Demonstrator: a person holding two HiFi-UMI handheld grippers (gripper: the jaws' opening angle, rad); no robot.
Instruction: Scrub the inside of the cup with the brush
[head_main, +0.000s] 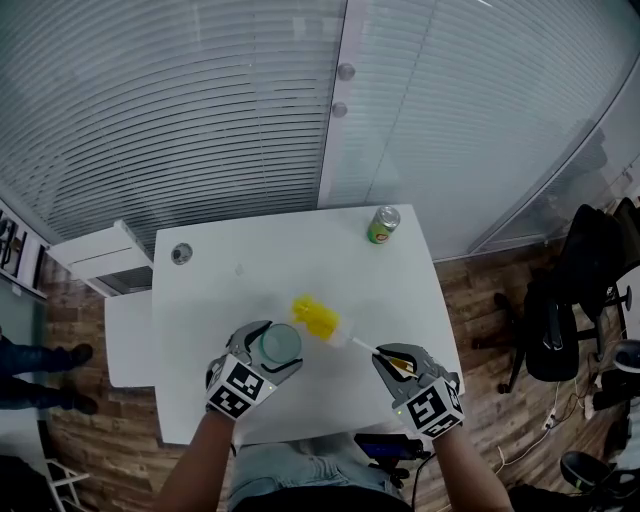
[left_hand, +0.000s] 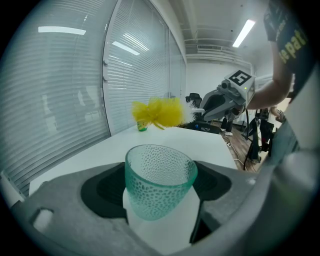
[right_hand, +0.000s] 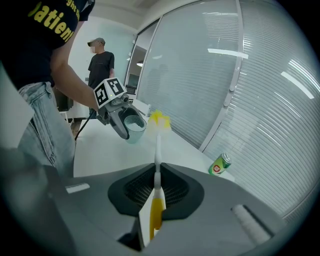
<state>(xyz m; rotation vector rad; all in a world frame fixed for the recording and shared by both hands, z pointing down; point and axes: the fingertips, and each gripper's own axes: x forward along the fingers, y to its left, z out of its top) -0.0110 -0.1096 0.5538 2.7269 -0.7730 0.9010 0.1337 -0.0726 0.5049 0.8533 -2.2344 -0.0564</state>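
Observation:
A pale green dimpled glass cup (left_hand: 159, 185) sits between the jaws of my left gripper (head_main: 268, 350), which is shut on it and holds it above the white table (head_main: 250, 270). In the head view the cup (head_main: 279, 344) shows its open mouth. My right gripper (head_main: 392, 360) is shut on the yellow and white handle of a brush (right_hand: 156, 207). The brush's yellow bristle head (head_main: 315, 318) hovers just beside the cup's rim, outside it. From the left gripper view the bristle head (left_hand: 160, 112) hangs beyond the cup. The right gripper view shows the cup (right_hand: 134, 126) left of the bristles (right_hand: 159, 120).
A green drink can (head_main: 383, 224) stands at the table's far right edge. A round grommet (head_main: 181, 253) sits at the far left. A lower white cabinet (head_main: 100, 255) stands left of the table, black office chairs (head_main: 570, 300) to the right. A person (right_hand: 100, 65) stands behind.

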